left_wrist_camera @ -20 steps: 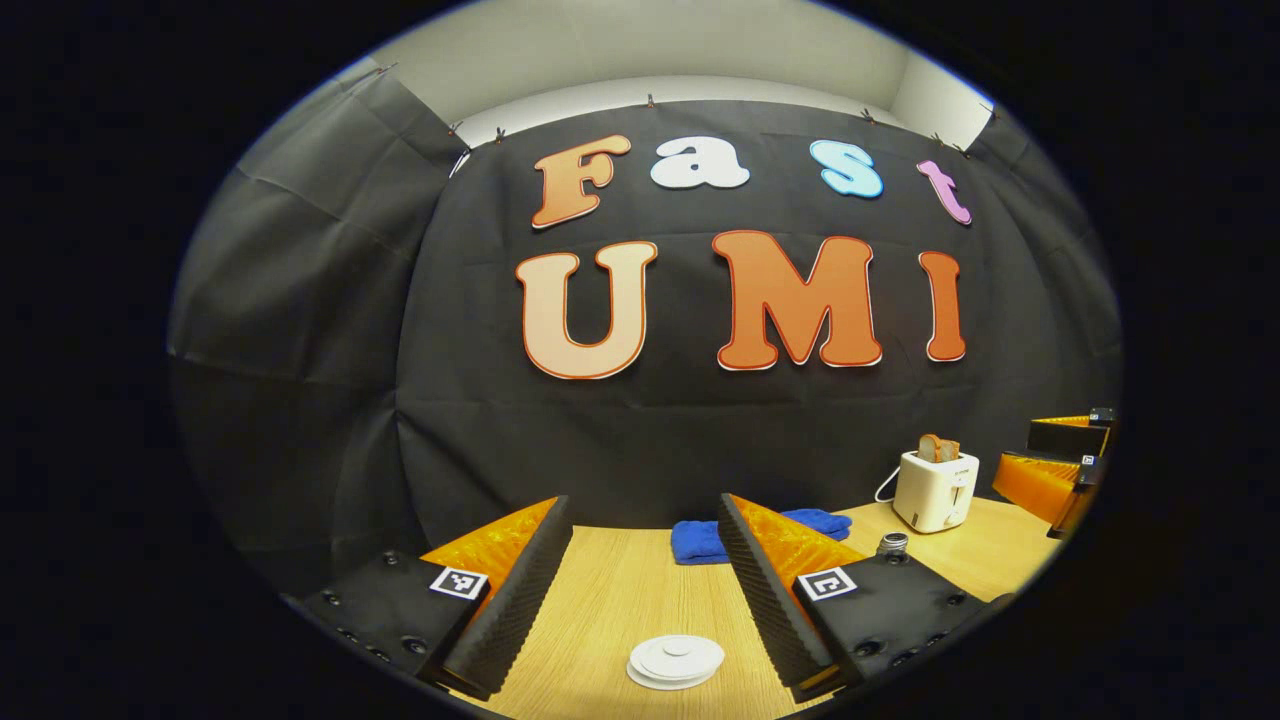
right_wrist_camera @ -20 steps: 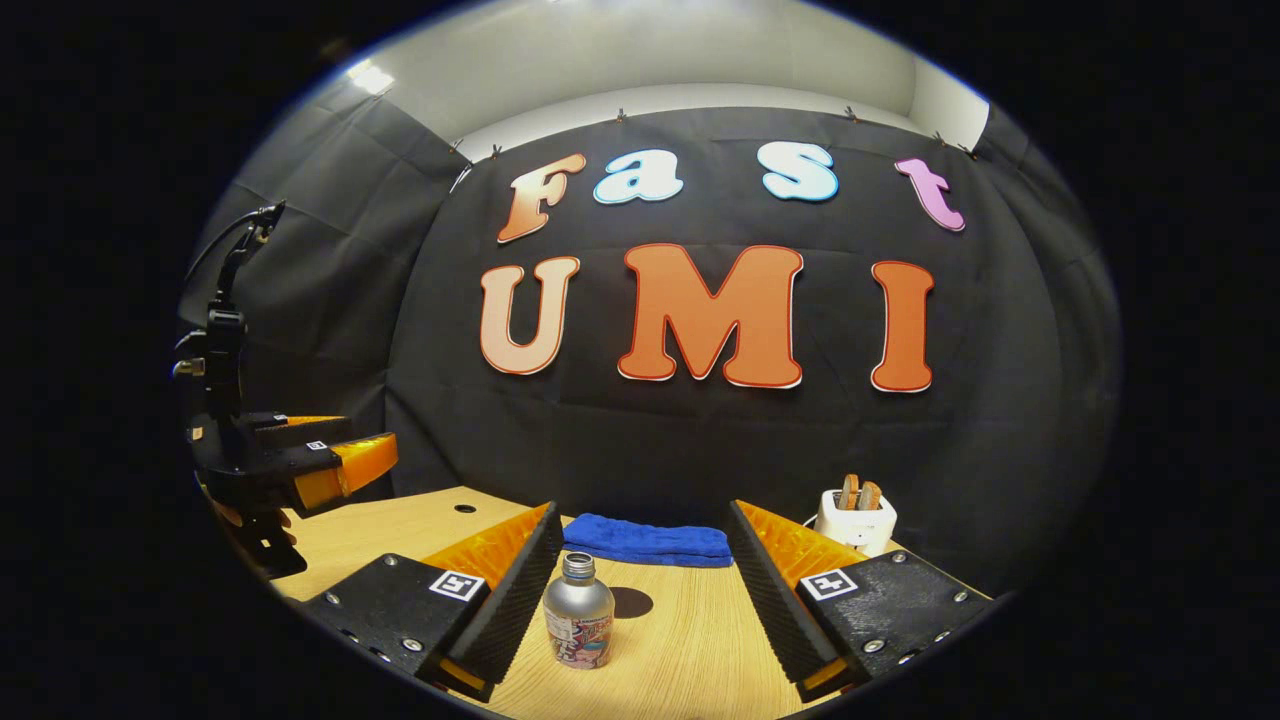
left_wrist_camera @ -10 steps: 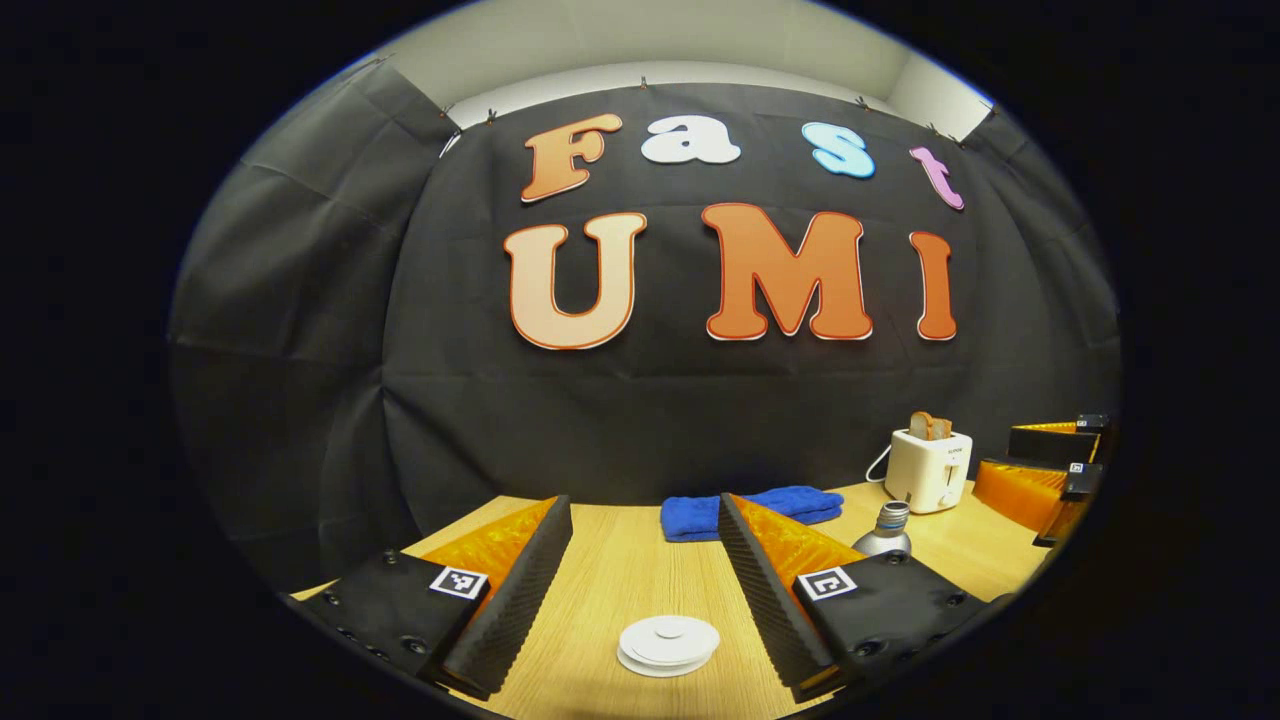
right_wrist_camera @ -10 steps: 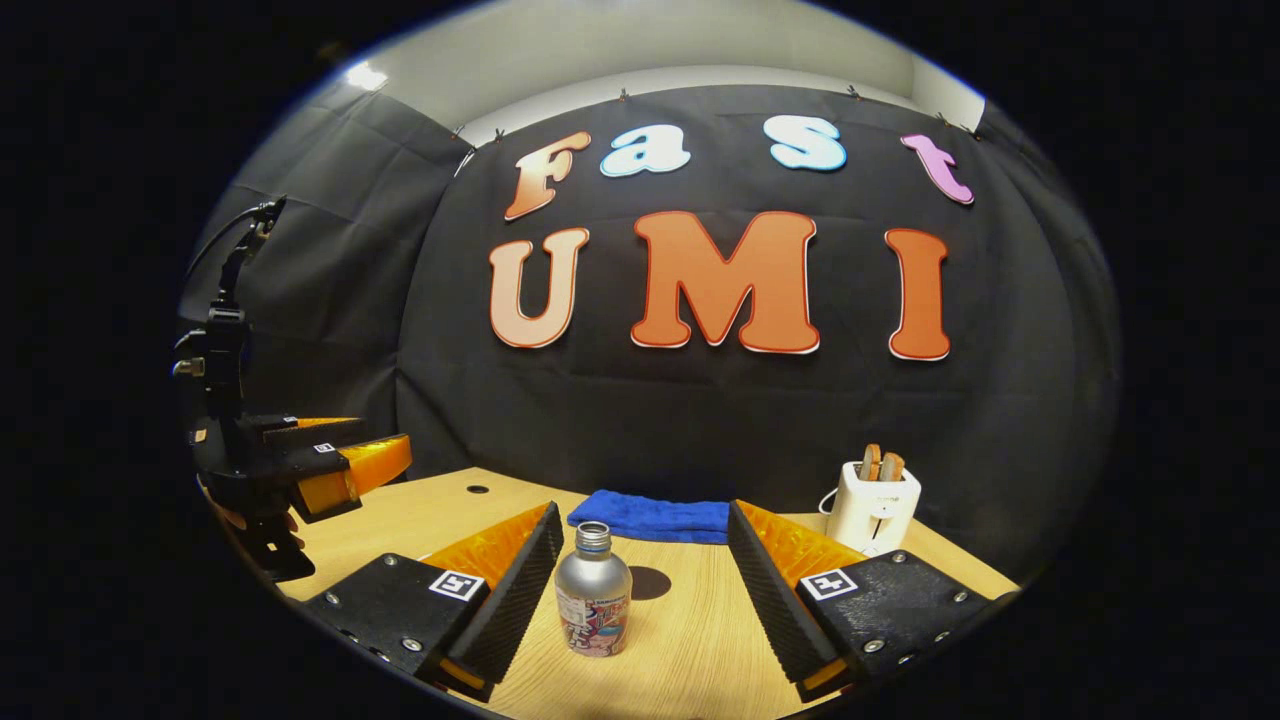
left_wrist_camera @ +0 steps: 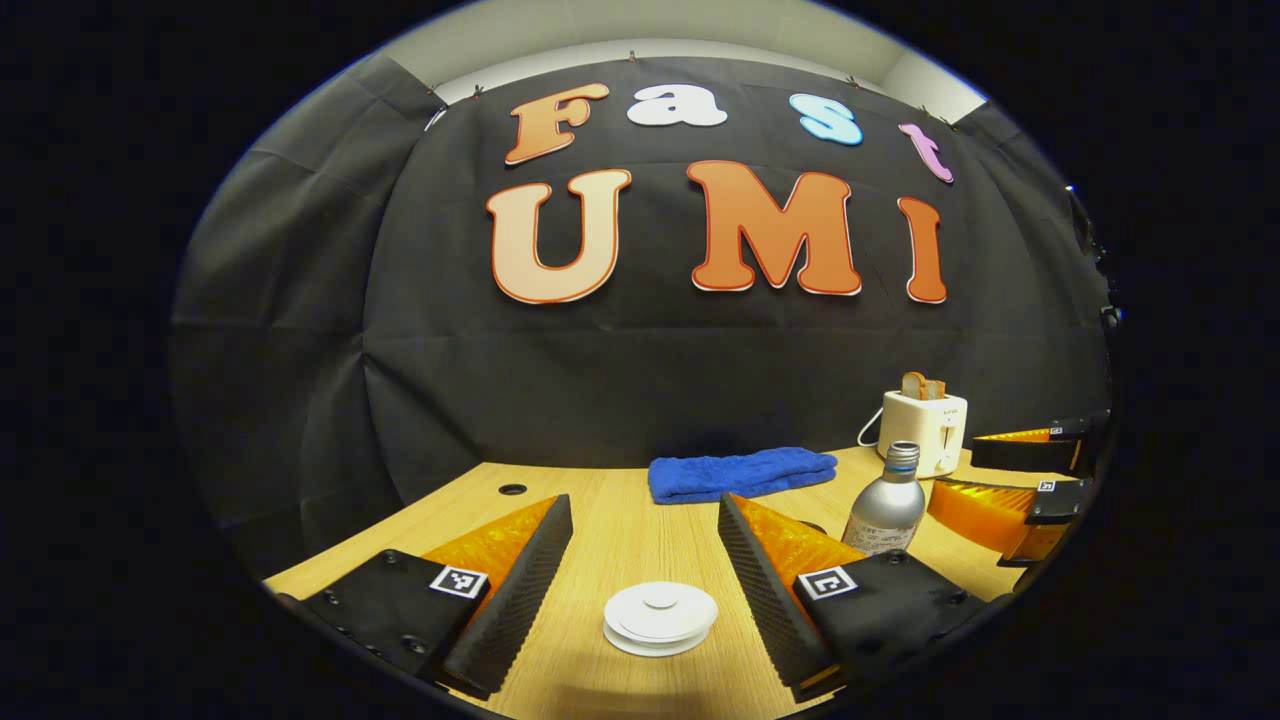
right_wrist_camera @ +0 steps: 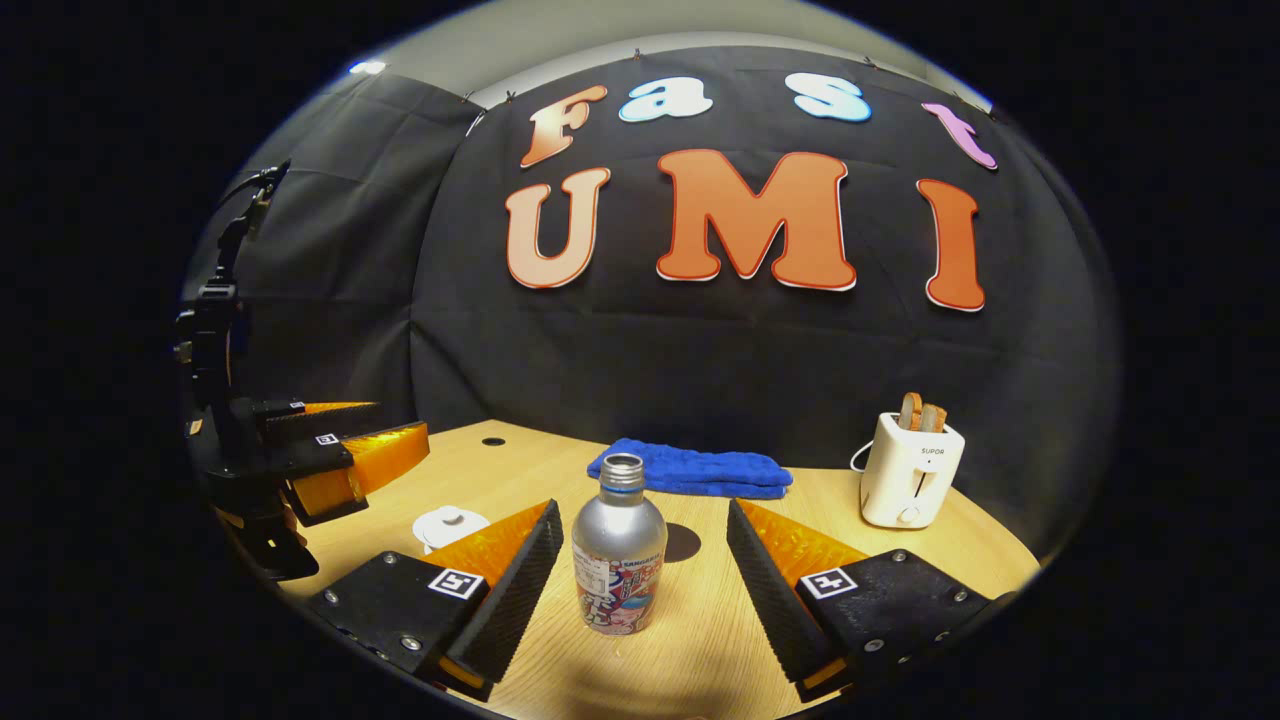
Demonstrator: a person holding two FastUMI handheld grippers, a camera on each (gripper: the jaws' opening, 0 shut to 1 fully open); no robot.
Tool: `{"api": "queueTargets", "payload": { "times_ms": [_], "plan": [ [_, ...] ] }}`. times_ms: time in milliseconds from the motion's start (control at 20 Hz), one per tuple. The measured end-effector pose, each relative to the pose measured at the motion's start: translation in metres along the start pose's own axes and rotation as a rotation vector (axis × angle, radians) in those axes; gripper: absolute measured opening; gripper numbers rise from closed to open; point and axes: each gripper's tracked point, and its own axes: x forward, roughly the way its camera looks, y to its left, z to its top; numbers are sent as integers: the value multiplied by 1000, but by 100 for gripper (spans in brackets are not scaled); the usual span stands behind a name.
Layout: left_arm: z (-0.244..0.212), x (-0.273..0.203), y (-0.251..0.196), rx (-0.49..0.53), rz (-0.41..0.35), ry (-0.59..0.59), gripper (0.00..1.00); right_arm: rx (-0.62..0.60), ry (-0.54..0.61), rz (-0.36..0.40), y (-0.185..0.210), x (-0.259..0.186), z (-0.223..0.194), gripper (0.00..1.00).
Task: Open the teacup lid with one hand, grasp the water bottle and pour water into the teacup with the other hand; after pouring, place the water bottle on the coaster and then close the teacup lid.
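Note:
A white teacup lid (left_wrist_camera: 660, 618) with a small knob sits on the wooden table (left_wrist_camera: 620, 540), low between the fingers of my open left gripper (left_wrist_camera: 645, 505). The silver water bottle (right_wrist_camera: 620, 560), uncapped and upright, stands between the spread fingers of my open right gripper (right_wrist_camera: 643, 510) without touching either. Just behind the bottle lies a dark round coaster (right_wrist_camera: 682, 542). In the left gripper view the bottle (left_wrist_camera: 885, 505) rises behind my right finger, with the right gripper (left_wrist_camera: 958, 472) beyond it. In the right gripper view, the left gripper (right_wrist_camera: 400, 430) hovers over the teacup lid (right_wrist_camera: 450, 525).
A folded blue cloth (right_wrist_camera: 690, 468) lies at the back of the table by the wall. A white toaster (right_wrist_camera: 908, 470) holding bread stands at the back right, with its cord. A small round hole (left_wrist_camera: 512, 490) marks the table's left part.
Both views have tipped downward and more table shows. The bottle now stands larger and deeper between my right fingers. The lid stays between my left fingers. Both grippers remain open.

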Motion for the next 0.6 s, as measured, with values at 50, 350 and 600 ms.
{"api": "queueTargets", "payload": {
  "times_ms": [50,350,600],
  "plan": [
    [-7,1,0,-2,-2,11,97,-7,17,3,1,4,-7,99],
    [-34,13,-3,-7,-33,67,97,-12,82,27,9,23,-32,99],
    [-57,27,-6,16,-42,125,96,4,136,46,11,35,-51,93]
  ]
}}
